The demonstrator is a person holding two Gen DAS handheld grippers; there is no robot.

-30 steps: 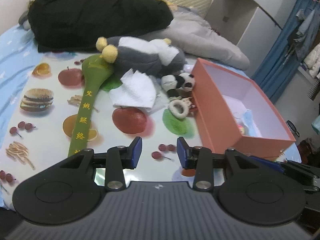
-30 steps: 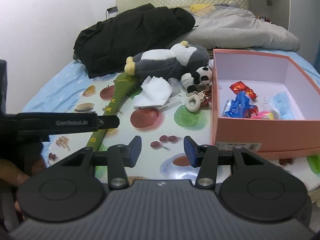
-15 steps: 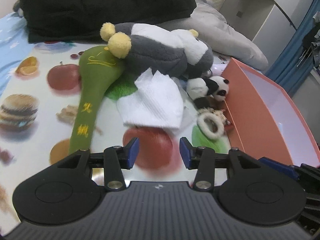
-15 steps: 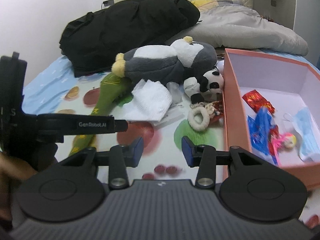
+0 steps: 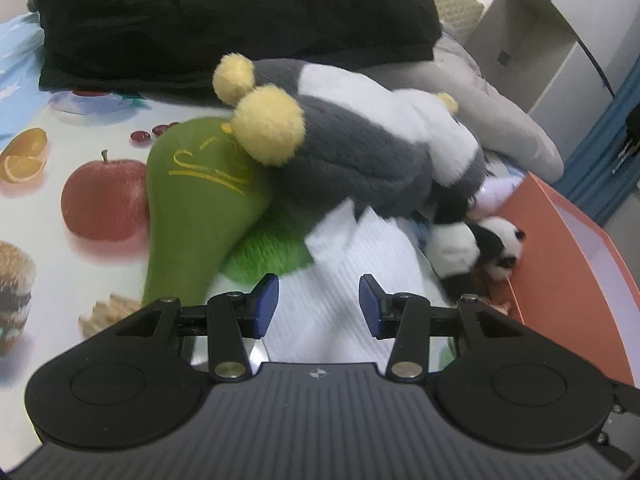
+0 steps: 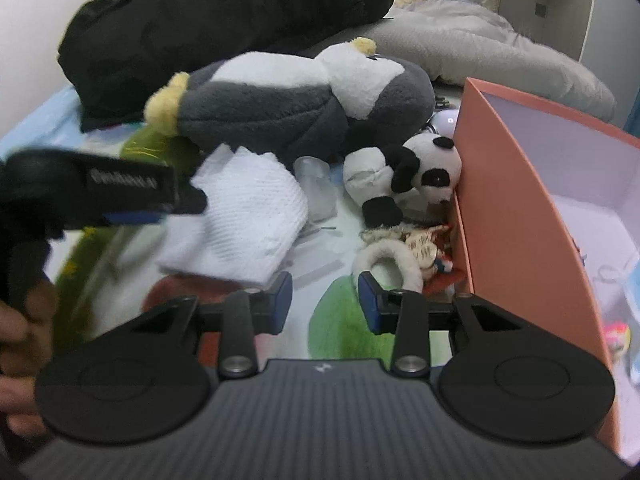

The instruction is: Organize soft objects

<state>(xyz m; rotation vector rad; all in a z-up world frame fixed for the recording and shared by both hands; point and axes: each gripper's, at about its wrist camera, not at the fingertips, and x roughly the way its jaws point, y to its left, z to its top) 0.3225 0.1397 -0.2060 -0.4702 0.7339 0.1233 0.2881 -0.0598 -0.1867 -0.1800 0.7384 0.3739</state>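
Observation:
My left gripper [image 5: 319, 304] hangs open just over a folded white towel [image 5: 352, 280]; the towel shows between the pads, which do not press on it. Behind it lie a grey-and-white plush penguin [image 5: 360, 152], a green plush paddle [image 5: 200, 208] and a small panda plush [image 5: 480, 244]. In the right wrist view my right gripper [image 6: 325, 300] is over the printed mat with its jaws closing and nothing between them. The towel [image 6: 244, 216] is at its left, the panda [image 6: 404, 176] and a white fluffy ring [image 6: 388, 260] at its right. The left gripper [image 6: 188, 200] reaches over the towel there.
An orange box [image 6: 520, 208] with small items inside stands at the right, against the panda. A black jacket [image 5: 200, 20] and a grey padded cover [image 6: 500, 52] lie at the back of the bed. A hand [image 6: 20, 320] holds the left gripper.
Both grippers have moved forward and down toward the pile of soft things. The left one now hangs over the white towel. The right jaws have narrowed.

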